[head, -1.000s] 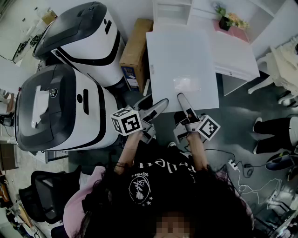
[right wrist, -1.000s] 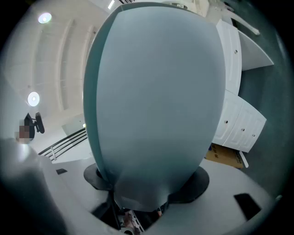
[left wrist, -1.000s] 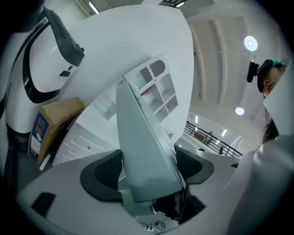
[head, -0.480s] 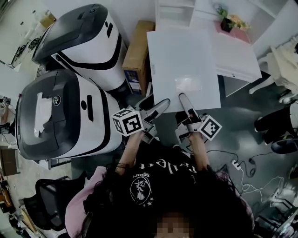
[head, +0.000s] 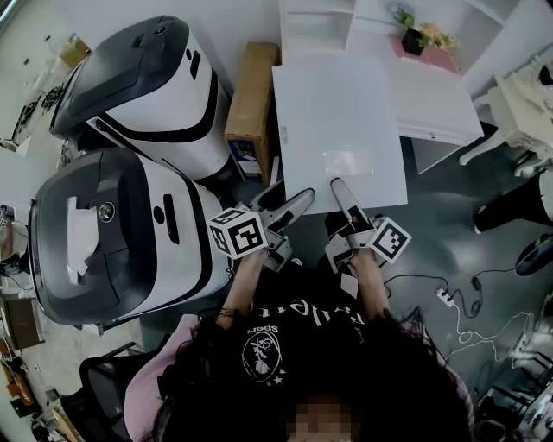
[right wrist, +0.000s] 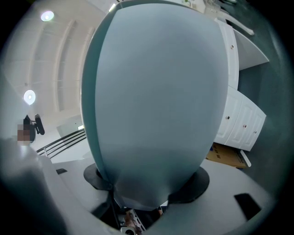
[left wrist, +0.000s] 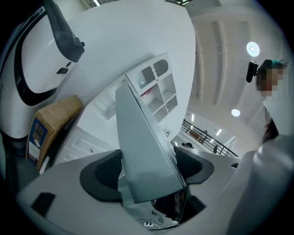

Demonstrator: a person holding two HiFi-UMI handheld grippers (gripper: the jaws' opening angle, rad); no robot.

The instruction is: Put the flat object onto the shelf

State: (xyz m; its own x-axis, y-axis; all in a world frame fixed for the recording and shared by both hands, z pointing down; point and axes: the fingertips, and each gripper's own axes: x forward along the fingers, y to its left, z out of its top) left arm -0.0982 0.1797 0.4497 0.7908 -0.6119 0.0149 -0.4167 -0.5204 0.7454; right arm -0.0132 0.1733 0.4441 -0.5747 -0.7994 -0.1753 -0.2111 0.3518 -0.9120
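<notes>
Head view: board (head: 339, 121) fills the upper centre of the frame, gripped at its near edge by both claws. The left gripper (head: 292, 204) is clamped on the lower-left corner and the right gripper (head: 342, 192) on the lower edge just right of it, each with jaws closed on the panel. The long axis runs straight up the frame, away from the person, and the far edge lies close to the white shelf (head: 316, 19) at top centre; contact unclear. Judgement: the shelf lies dead ahead of both claws along that axis, neither hand clearly nearer, so the move is a forward carry.
</notes>
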